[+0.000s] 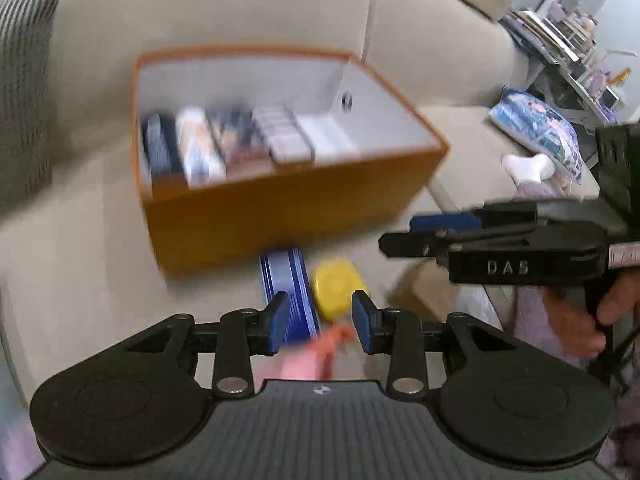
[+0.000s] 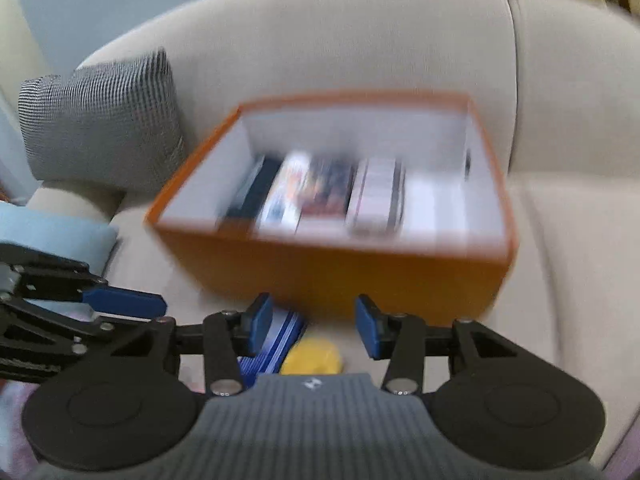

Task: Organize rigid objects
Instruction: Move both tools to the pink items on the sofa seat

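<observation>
Lying below both empty tongs point(image 1: 320, 316), blue box point(image 1: 290, 280) beside orange bin point(image 1: 280, 216)

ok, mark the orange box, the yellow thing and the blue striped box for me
orange cardboard box point(image 1: 280, 216), left wrist view, front outer wall.
round yellow plastic object point(image 1: 338, 286), left wrist view, top face.
blue white-striped flat box point(image 1: 286, 276), left wrist view, upper striped face.

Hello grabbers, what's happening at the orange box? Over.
Left gripper and right gripper open, empty. Orange box on sofa, partly filled. Blue case and yellow thing lie outside, in front. Nothing blocking.
</observation>
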The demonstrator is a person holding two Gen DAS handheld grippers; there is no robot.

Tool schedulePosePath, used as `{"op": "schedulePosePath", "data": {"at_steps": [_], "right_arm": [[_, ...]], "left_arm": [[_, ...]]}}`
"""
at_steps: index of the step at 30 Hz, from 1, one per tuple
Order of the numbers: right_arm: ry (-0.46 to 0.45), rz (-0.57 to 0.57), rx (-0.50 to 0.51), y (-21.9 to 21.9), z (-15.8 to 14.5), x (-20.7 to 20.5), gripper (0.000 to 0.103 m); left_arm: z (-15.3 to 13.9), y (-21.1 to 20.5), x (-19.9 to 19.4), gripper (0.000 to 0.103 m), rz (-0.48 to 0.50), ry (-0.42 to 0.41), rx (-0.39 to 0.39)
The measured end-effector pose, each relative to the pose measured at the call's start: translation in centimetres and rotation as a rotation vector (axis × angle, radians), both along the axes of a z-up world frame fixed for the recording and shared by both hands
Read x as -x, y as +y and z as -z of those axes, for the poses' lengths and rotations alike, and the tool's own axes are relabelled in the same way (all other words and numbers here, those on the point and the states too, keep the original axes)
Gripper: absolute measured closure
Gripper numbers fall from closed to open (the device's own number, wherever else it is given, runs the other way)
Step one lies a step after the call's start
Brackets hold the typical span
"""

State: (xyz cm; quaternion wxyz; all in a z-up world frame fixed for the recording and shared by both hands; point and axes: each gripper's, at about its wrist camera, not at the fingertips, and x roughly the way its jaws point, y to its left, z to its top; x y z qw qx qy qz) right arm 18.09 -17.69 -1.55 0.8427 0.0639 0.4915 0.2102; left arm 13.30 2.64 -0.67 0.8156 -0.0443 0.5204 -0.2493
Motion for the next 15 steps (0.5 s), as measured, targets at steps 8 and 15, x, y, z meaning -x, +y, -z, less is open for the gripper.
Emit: {"op": "schedulePosePath", "data": {"at_steps": [8,15], "right_arm": [[0.334,0.072,-0.089,1.5,6.6,5.8,0.049],[0.432,0.107,-0.158,2.9,8.7,6.0,0.043]], "left_arm": [[4.5,0.5,5.2,0.061,-0.047,0.151,0.019],[5.4,1.9,6.2,0.066,-0.14,0.159,0.024]]}}
